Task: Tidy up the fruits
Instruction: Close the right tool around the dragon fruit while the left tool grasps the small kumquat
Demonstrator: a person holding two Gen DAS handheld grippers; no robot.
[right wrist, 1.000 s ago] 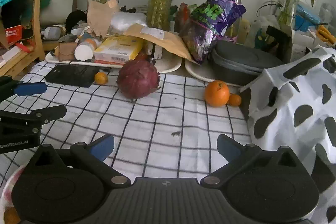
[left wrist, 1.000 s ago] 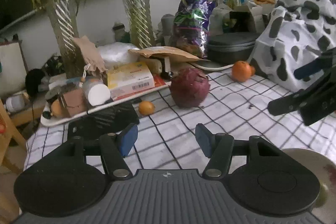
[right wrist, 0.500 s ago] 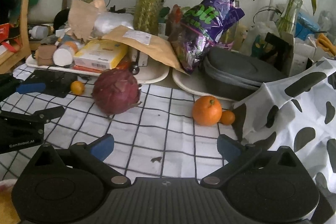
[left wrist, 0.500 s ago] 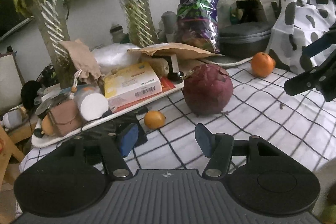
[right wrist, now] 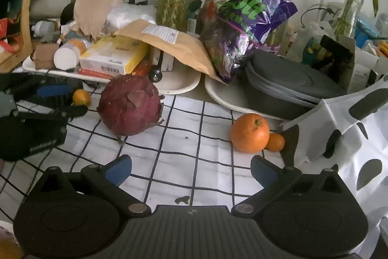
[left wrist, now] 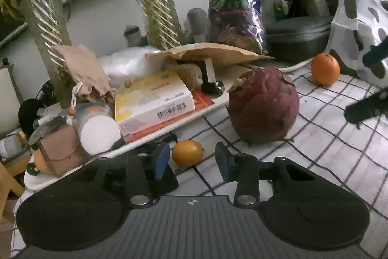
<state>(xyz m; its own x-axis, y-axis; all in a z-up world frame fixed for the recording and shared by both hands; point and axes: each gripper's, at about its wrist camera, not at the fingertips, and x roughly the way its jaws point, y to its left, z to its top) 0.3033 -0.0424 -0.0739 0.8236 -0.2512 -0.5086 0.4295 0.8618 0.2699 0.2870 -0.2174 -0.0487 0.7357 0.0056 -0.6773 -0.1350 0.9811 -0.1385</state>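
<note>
Since the earlier frame, both of my grippers have advanced over the checked tablecloth (right wrist: 184, 162) toward the fruit. Left gripper (left wrist: 191, 159): fingers spread, blue pads on either side of the small kumquat-sized orange (left wrist: 187, 152), which sits between the fingertips on the cloth; contact with either pad cannot be confirmed. That fruit lies just in front of the white tray (left wrist: 169, 124) holding the yellow box (left wrist: 152, 98). Right gripper (right wrist: 191, 169): fingers spread wide, holding nothing, above bare cloth. Ahead and to its right, the large orange (right wrist: 249, 132) rests on the cloth, touching a second small orange (right wrist: 275, 142) beside the cow-print fabric (right wrist: 351, 128). The dark red dragon fruit (right wrist: 131, 104) stands between the two grippers, well apart from the large orange. In the right wrist view, the left gripper appears at the left edge beside the small orange near the tray.
</note>
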